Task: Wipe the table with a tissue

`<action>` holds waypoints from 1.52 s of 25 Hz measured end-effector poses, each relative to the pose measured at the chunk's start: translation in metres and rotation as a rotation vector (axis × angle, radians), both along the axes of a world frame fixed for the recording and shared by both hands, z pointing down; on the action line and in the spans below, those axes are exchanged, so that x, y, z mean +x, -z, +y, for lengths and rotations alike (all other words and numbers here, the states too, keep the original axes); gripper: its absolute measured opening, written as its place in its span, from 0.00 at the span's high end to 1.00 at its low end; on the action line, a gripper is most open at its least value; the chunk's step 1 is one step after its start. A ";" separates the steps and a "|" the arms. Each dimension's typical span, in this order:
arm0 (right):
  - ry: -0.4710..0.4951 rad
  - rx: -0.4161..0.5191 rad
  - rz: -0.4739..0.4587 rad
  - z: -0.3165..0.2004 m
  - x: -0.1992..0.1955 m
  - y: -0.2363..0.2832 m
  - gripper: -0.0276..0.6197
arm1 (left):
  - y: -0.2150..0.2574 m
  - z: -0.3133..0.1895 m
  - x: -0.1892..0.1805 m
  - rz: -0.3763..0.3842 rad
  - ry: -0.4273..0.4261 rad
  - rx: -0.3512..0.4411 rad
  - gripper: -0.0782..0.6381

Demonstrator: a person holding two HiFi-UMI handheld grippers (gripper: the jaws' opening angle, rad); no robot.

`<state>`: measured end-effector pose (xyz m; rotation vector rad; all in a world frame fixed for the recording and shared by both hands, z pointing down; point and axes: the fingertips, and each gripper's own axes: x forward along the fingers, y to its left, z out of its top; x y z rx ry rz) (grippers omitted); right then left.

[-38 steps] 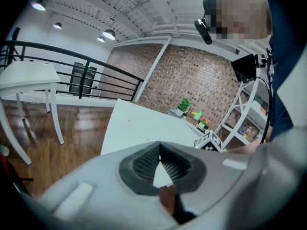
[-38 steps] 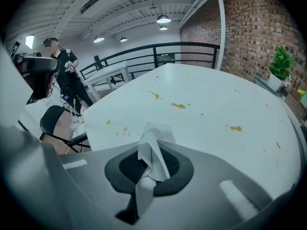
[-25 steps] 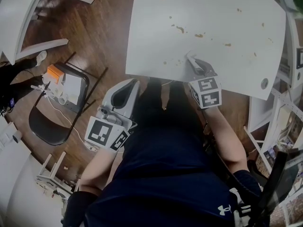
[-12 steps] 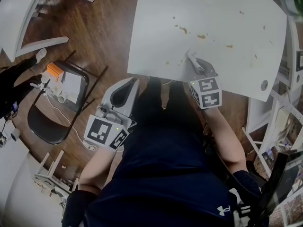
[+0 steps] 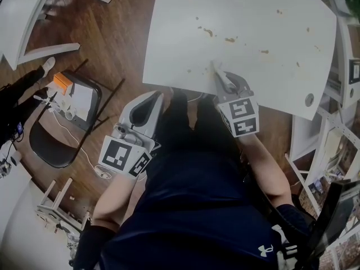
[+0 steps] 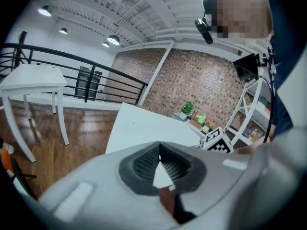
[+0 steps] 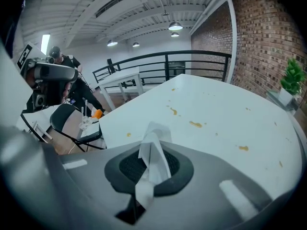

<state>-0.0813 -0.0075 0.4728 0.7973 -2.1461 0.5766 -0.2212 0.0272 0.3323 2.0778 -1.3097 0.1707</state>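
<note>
The right hand-held gripper (image 5: pixel 220 77) is pressed together on a white tissue (image 7: pixel 152 163), which stands up from between its dark pads as a crumpled, folded strip. In the head view that hand-held gripper sits at the near edge of the white worktop (image 5: pixel 253 21), and only a thin sliver of tissue (image 5: pixel 214 68) shows at its tip, low against the surface; whether it touches cannot be told. The left hand-held gripper (image 5: pixel 147 108) hangs off the worktop, over the wooden floor (image 5: pixel 112 32) beside the person's dark shirt. Its own view shows its tips (image 6: pixel 159 150) meeting with nothing between them. Brown spots (image 7: pixel 195 124) dot the worktop ahead of the tissue, several toward the middle and the far side. The right gripper view shows what the head view does not: a black railing (image 7: pixel 168 56), a brick wall (image 7: pixel 268 42) and a green plant (image 7: pixel 292 80) past the far edge. To the left stands a black folding chair (image 5: pixel 56 142) with small items, one orange (image 5: pixel 63 84), on its seat, and farther off a second white table (image 5: pixel 22 21).
</note>
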 end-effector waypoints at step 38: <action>-0.039 -0.055 0.061 0.009 -0.038 -0.039 0.94 | -0.014 0.007 -0.049 0.030 -0.025 -0.033 0.89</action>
